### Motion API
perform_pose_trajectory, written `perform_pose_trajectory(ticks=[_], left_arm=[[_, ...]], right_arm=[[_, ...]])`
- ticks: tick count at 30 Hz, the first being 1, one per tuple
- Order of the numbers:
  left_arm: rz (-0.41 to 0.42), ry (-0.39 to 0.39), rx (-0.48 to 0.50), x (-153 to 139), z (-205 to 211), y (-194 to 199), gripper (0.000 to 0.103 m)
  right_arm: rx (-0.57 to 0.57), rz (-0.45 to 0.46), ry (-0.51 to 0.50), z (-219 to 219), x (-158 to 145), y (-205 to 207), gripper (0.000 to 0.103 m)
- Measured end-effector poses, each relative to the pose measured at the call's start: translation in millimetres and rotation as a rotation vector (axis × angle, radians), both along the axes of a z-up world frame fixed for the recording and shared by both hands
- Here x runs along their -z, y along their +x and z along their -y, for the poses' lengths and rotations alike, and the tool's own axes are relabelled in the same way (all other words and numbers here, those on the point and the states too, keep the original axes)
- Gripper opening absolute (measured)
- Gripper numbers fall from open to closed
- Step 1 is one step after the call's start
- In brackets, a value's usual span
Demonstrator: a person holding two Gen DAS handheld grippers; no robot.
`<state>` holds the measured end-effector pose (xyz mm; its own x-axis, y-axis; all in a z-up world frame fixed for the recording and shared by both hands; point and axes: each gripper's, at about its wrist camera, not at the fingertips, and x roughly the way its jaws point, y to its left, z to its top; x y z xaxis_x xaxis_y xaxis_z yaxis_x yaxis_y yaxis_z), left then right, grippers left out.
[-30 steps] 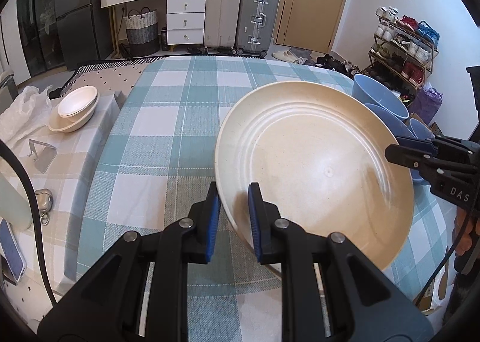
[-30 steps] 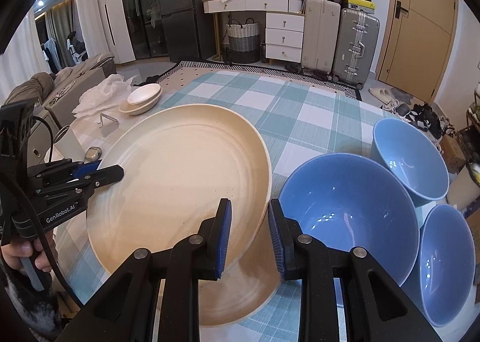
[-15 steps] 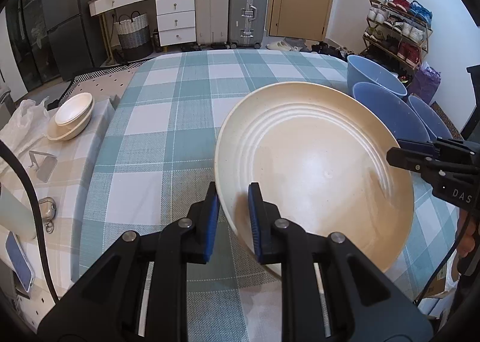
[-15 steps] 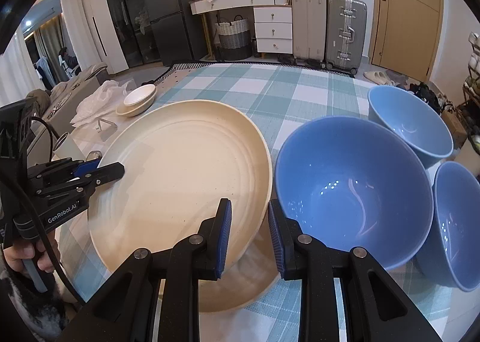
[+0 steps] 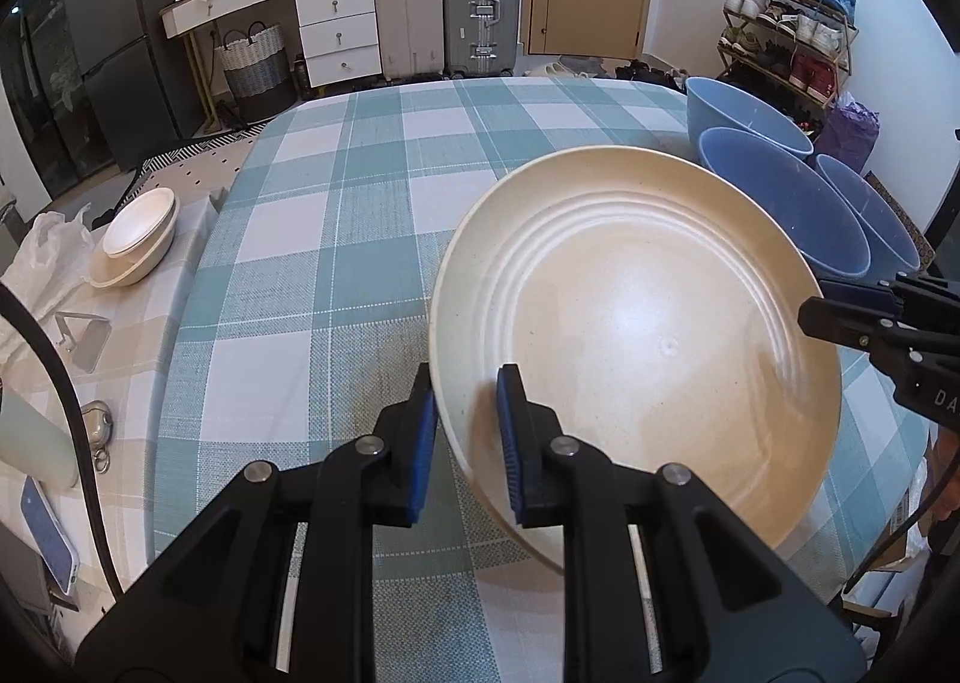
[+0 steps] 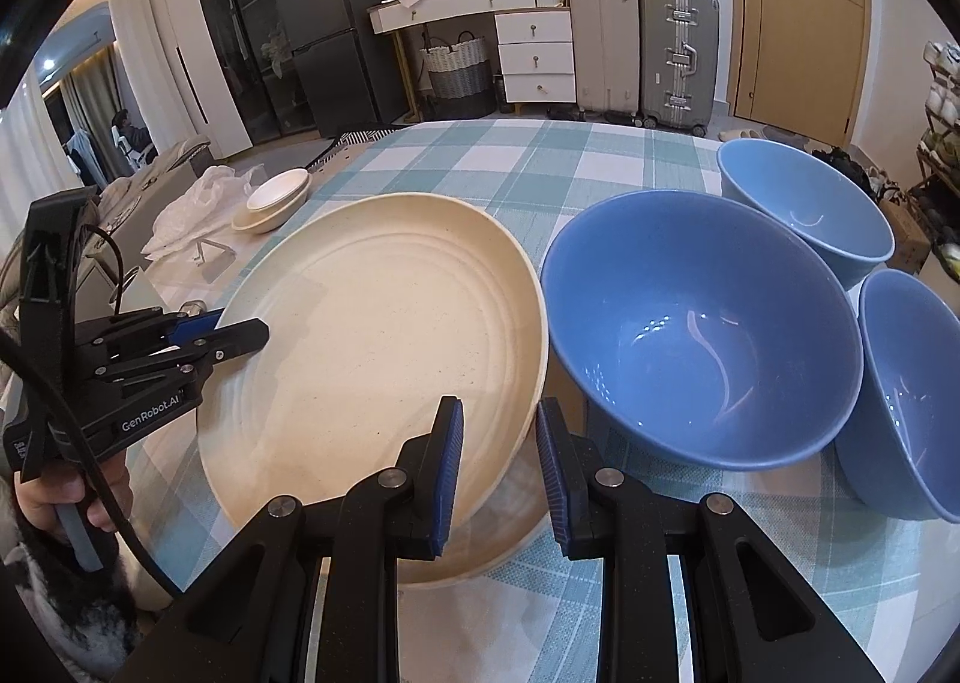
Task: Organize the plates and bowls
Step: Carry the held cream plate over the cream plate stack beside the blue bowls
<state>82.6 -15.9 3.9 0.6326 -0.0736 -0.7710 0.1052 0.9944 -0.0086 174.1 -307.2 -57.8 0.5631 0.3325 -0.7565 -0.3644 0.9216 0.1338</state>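
With the left gripper point(image 5: 463, 437) and right gripper point(image 6: 499, 467) each clamping narrowed jaws on opposite rims of the cream plate point(image 6: 384, 347), held tilted above a second plate point(image 6: 480, 557) on the counter, uneven lowering could knock the blue bowl point(image 6: 702, 323) just right of the right jaws.

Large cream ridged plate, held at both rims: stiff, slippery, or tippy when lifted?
The large cream ridged plate likely stays rigid: no sag between the left tool and right tool. Its glossy glaze suggests slip risk. Thin rim grips probably let it tilt.
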Motion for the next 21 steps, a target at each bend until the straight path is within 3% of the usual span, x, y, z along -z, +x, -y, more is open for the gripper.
perform_pose_trajectory(ticks=[21], left_arm=[[-0.025,0.019,0.008,18,5,7,0.016]], right_arm=[[0.02,-0.031,-0.035,-3,24,-2,0.026]])
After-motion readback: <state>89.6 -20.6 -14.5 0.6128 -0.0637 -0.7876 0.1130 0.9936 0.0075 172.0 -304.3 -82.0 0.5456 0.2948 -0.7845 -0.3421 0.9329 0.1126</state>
